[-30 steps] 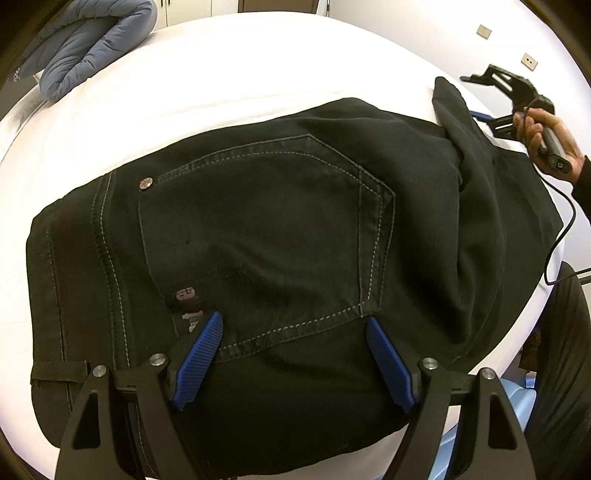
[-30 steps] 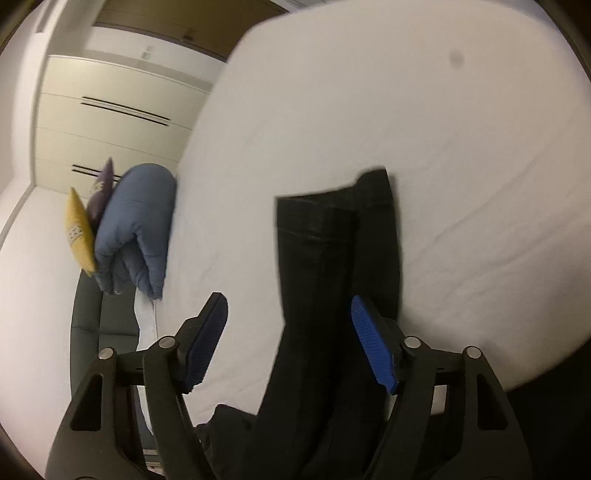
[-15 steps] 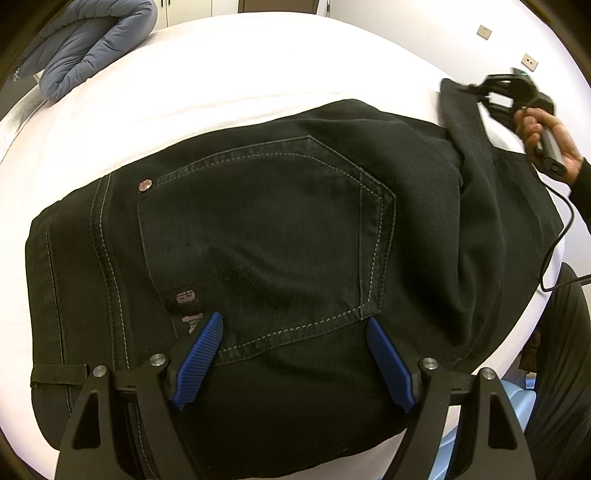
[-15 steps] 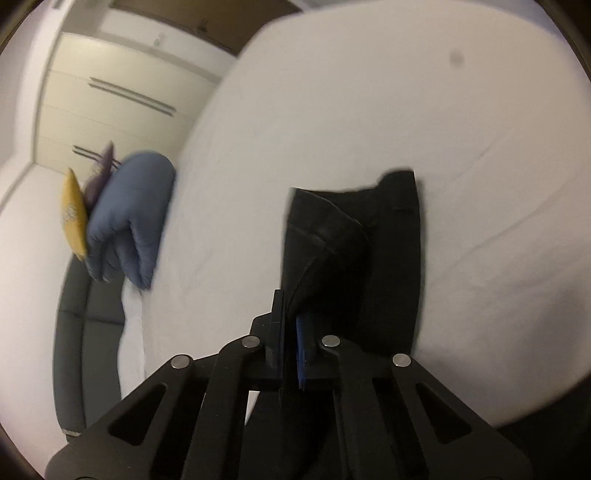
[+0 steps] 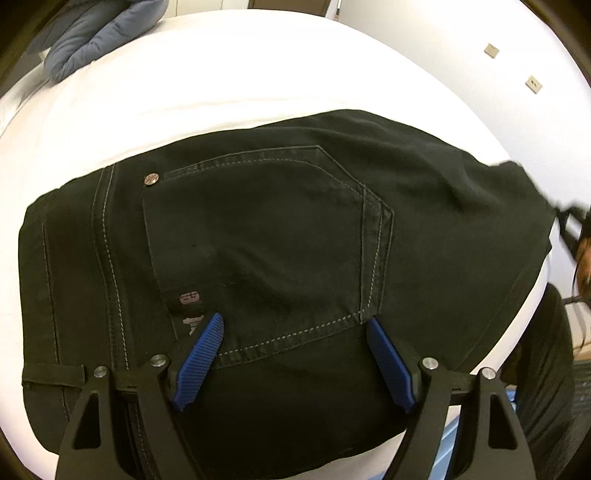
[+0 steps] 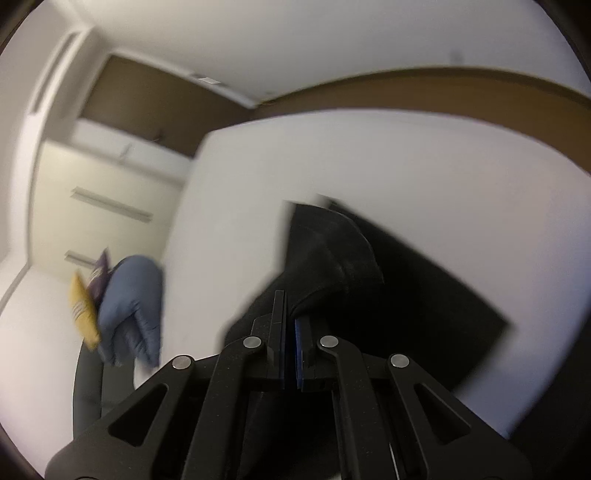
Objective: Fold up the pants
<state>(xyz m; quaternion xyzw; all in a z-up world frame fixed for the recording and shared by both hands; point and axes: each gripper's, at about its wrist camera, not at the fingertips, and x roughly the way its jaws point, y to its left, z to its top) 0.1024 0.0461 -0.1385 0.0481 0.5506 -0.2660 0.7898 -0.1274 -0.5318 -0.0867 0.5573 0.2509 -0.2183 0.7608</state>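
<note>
Left wrist view first: the black pants (image 5: pixel 280 236) lie spread across the white bed (image 5: pixel 229 85), seat side up, with the waistband at the left edge and a stitched back pocket (image 5: pixel 266 236) with a rivet at its corner in the middle. The left gripper (image 5: pixel 295 354) hangs over the lower edge of that pocket with its blue pads (image 5: pixel 201 354) spread wide to either side; whether they press into the cloth or just hover cannot be told, and nothing is pinched between them. A blue quilted cushion (image 5: pixel 99 33) sits at the far left corner of the bed. At the right edge of this view the leg end rises off the bed toward the blurred right gripper (image 5: pixel 570 221).

Right wrist view: the right gripper (image 6: pixel 290 332) has its pads clamped together on a bunched fold of the pants' leg (image 6: pixel 328 251), which stands up from the bed (image 6: pixel 406 177) in front of the tongs; the picture is smeared with motion. The blue cushion (image 6: pixel 133 302) and a yellow one (image 6: pixel 83 314) lie to the left.

The step in hand looks like carrying the leg end over toward the waistband. To do it well, the left tongs should pin the seat flat so the body does not drag, while the right keeps its pinch firm, lifts the hem clear of the cloth below, and lays it edge to edge with the waistband before letting go.
</note>
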